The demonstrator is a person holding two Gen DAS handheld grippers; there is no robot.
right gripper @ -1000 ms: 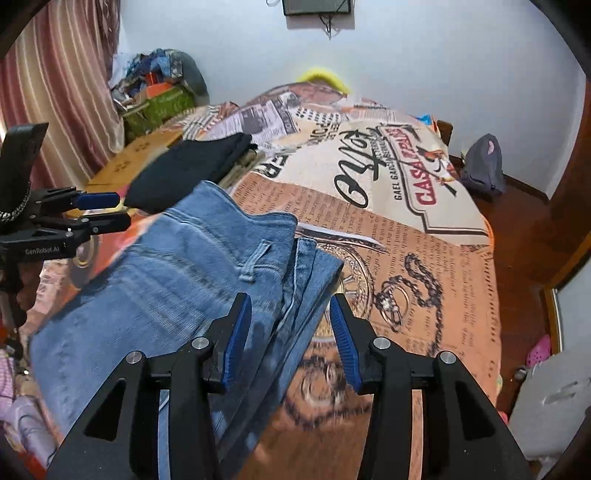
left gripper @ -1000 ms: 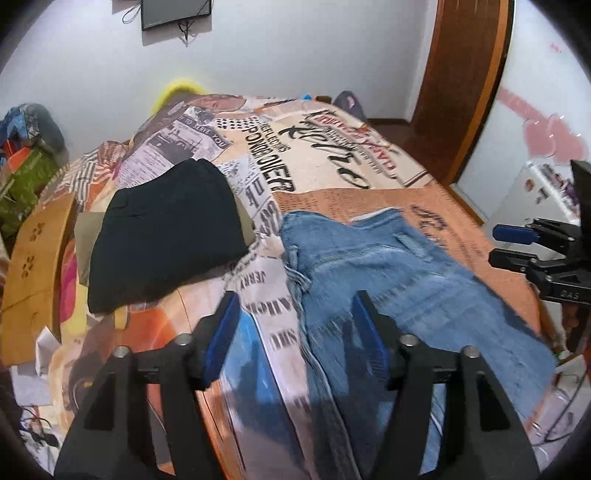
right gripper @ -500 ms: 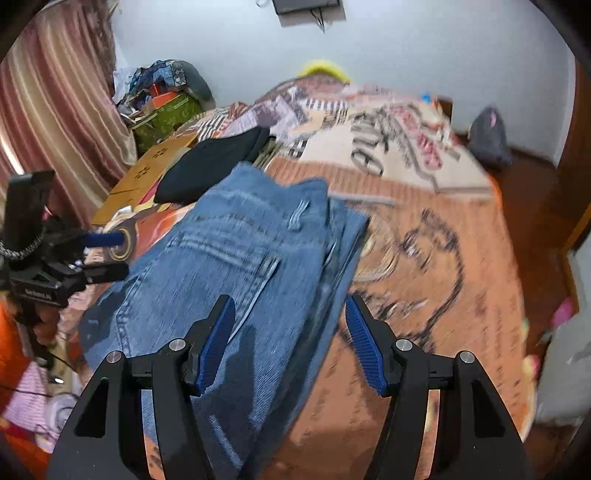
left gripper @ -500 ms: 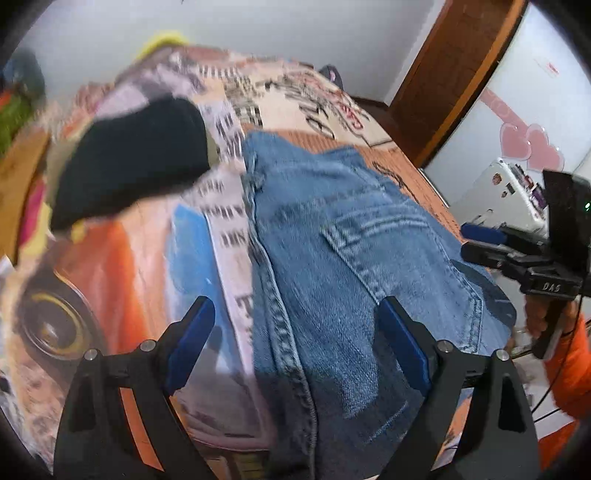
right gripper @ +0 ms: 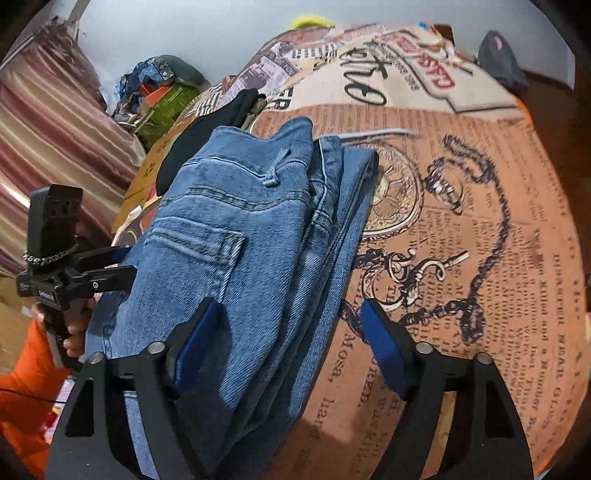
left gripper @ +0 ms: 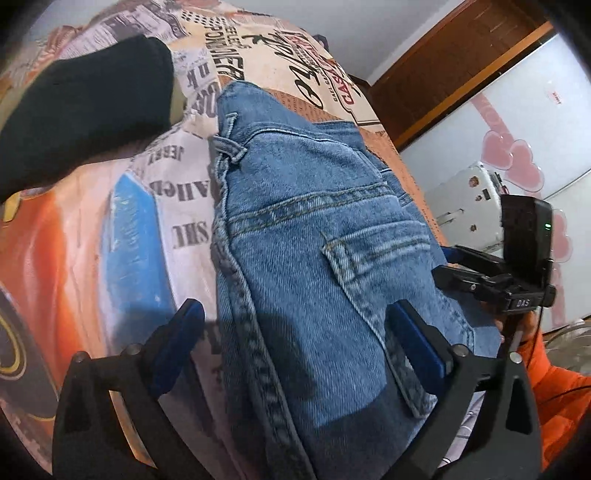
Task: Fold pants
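Pale wall [right gripper: 229, 33], striped maroon curtain [right gripper: 55, 122], wooden door [left gripper: 454, 62], bed under newspaper-print bedspread [right gripper: 480, 206]

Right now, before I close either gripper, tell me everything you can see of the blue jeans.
The jeans are mid-blue washed denim with tan topstitching, a rear patch pocket and a belt loop showing on top. They lie folded into a thick stack on the printed bedspread, several layer edges visible along one side. A folded black garment lies just beyond them. The left gripper and right gripper both stand open, straddling opposite edges of the near end; neither has closed on the denim.
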